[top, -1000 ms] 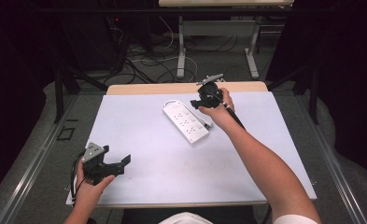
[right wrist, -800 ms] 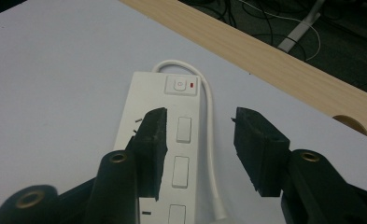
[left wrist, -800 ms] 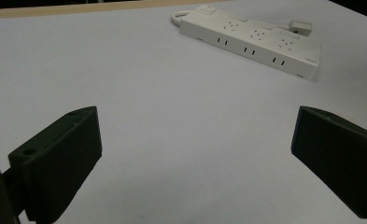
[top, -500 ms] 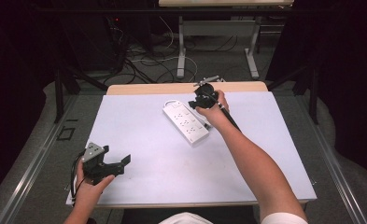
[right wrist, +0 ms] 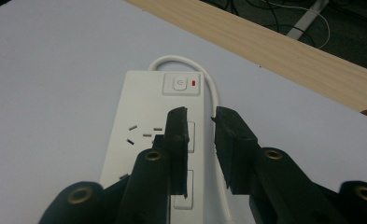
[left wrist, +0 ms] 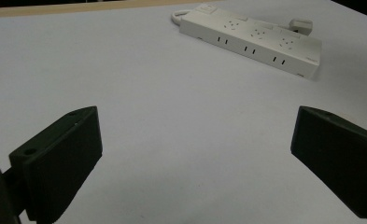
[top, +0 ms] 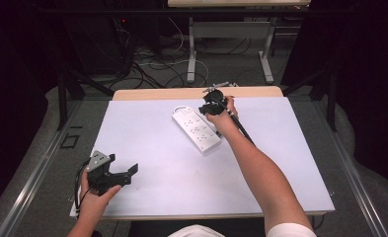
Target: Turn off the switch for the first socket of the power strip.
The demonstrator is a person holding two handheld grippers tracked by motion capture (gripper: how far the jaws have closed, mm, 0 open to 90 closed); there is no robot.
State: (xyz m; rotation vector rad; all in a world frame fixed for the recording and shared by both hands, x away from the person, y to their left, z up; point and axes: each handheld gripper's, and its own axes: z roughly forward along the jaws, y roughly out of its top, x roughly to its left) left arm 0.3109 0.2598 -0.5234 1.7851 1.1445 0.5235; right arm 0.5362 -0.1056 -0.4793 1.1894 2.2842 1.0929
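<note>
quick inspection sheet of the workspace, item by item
surface: white table top with a wooden strip along its far edge
job's things: white power strip lying flat and diagonal at the far centre; red mark beside its power button
clutter: nothing seen
grippers: left tool at the near left corner, jaws wide apart, nothing between them; right tool low over the strip's switch end, jaws narrowly apart, gripping nothing
cables: strip's white cord loops round the switch end; black cable trails from the right tool along the forearm
surroundings: grey floor, tangled cables and white table legs beyond the table
</note>
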